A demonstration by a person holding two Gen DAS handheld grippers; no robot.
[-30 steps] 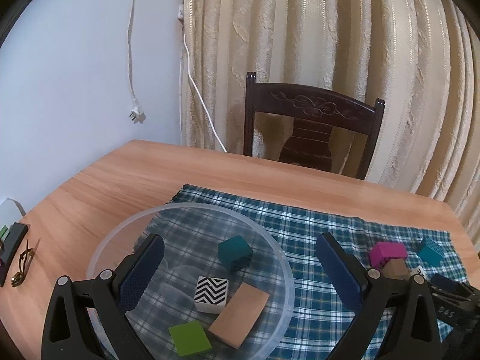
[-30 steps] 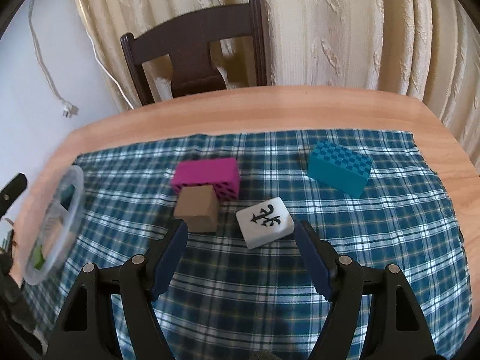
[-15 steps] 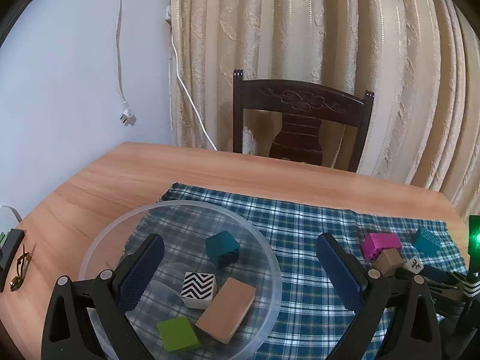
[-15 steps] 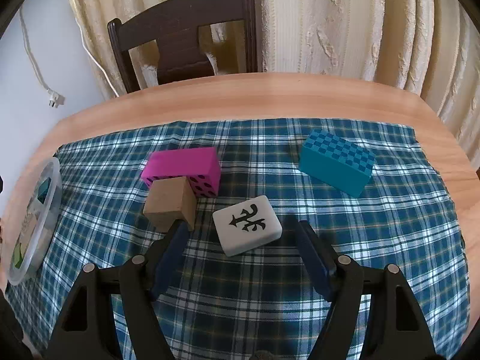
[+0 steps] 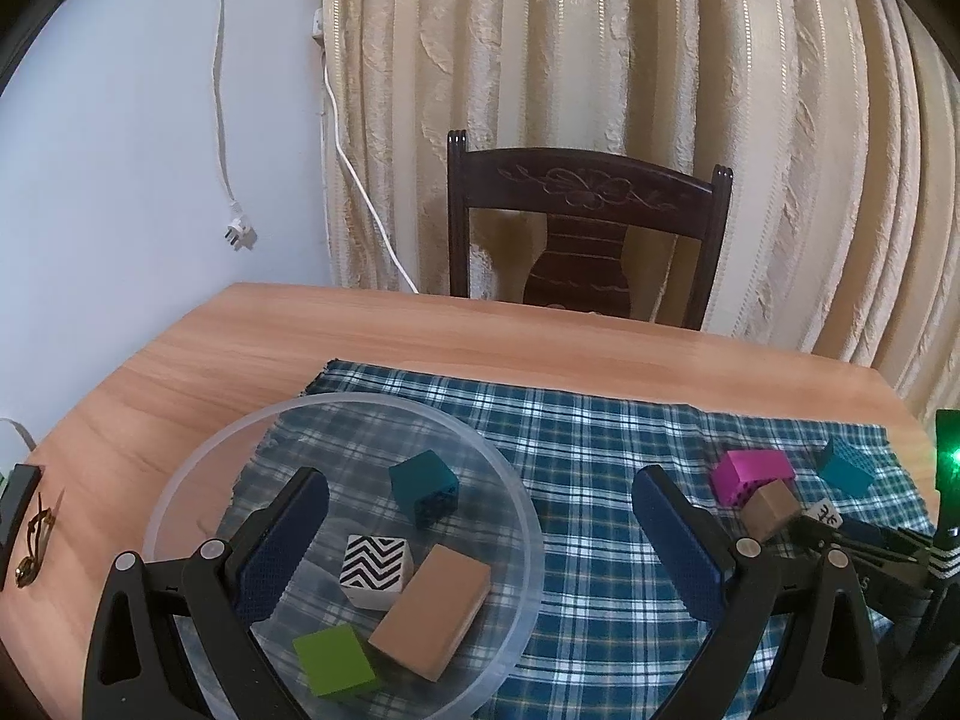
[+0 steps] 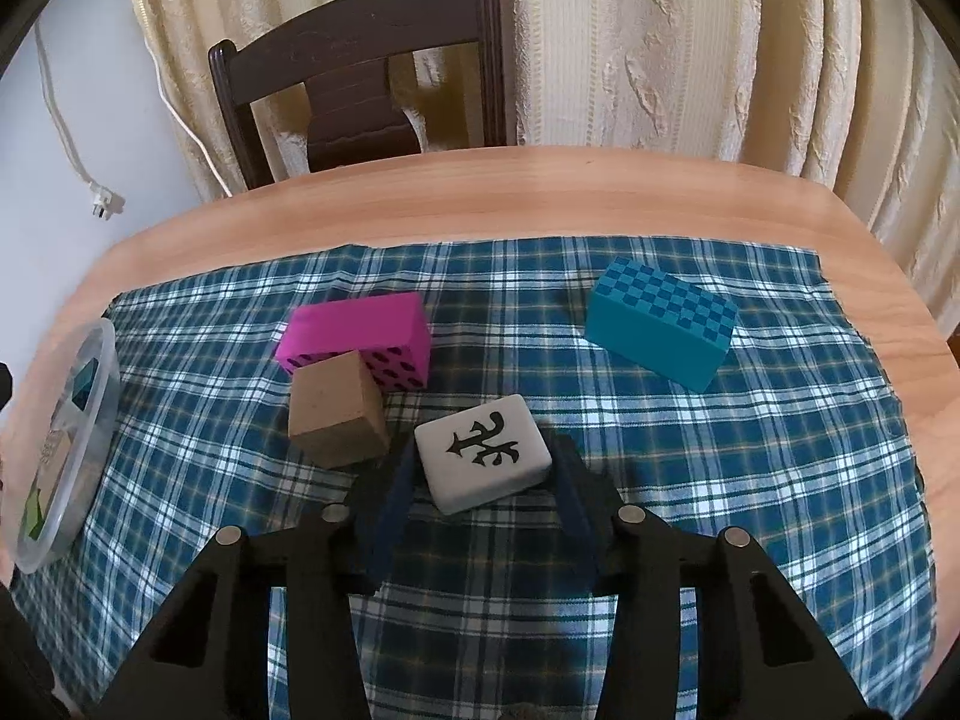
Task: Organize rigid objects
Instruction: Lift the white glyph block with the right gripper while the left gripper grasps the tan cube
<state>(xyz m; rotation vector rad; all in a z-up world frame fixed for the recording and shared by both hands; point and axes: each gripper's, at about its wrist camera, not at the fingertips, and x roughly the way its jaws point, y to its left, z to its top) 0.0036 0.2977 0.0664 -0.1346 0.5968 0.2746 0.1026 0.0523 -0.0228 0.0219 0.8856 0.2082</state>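
right gripper [image 6: 483,468] narrowed around white block [image 6: 483,459], black emblem

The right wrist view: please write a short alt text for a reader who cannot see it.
The right tongs straddle a white block with a black symbol on a blue plaid cloth, jaws not yet closed on it. Beyond lie a tan cube, a magenta block and a teal checkered block.

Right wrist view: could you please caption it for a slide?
Right claw straddles white block beside brown cube on plaid cloth.
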